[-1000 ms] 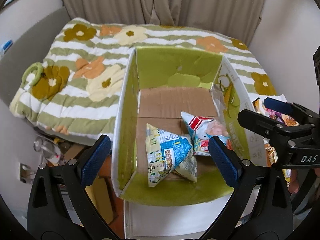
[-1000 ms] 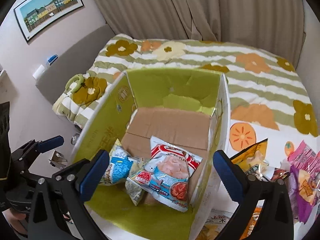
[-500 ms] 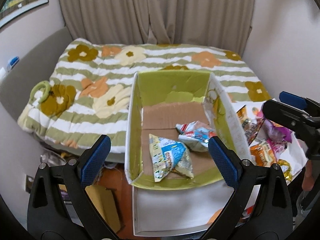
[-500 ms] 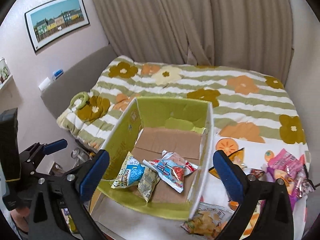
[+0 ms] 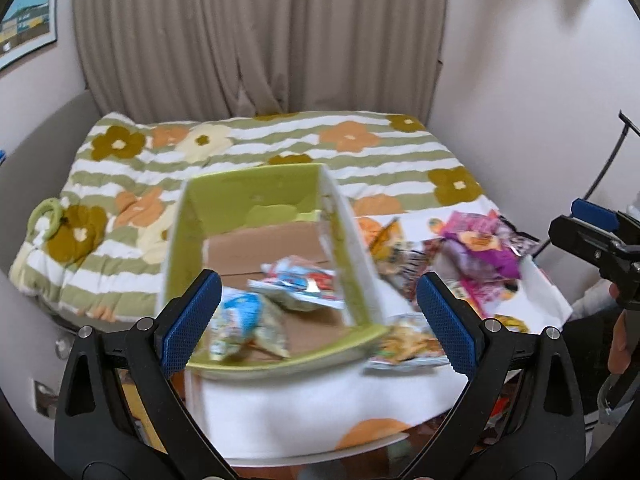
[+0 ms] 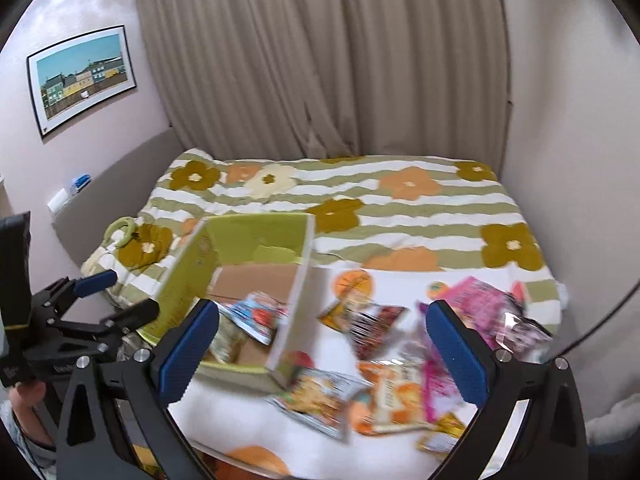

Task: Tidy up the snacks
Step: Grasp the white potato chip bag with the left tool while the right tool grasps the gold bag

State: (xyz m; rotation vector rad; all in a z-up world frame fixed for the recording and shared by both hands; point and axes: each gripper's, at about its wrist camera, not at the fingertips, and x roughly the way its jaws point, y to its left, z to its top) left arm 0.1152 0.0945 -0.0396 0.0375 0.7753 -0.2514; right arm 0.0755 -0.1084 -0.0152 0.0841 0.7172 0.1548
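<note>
I see two snack bags [image 5: 276, 304] lying in the green box [image 5: 256, 192] on the bed [image 6: 400, 216], more snacks [image 6: 384, 384] loose beside it, and my left tongs [image 5: 320, 320] and right tongs [image 6: 320, 344] hovering wide open, holding nothing.
</note>
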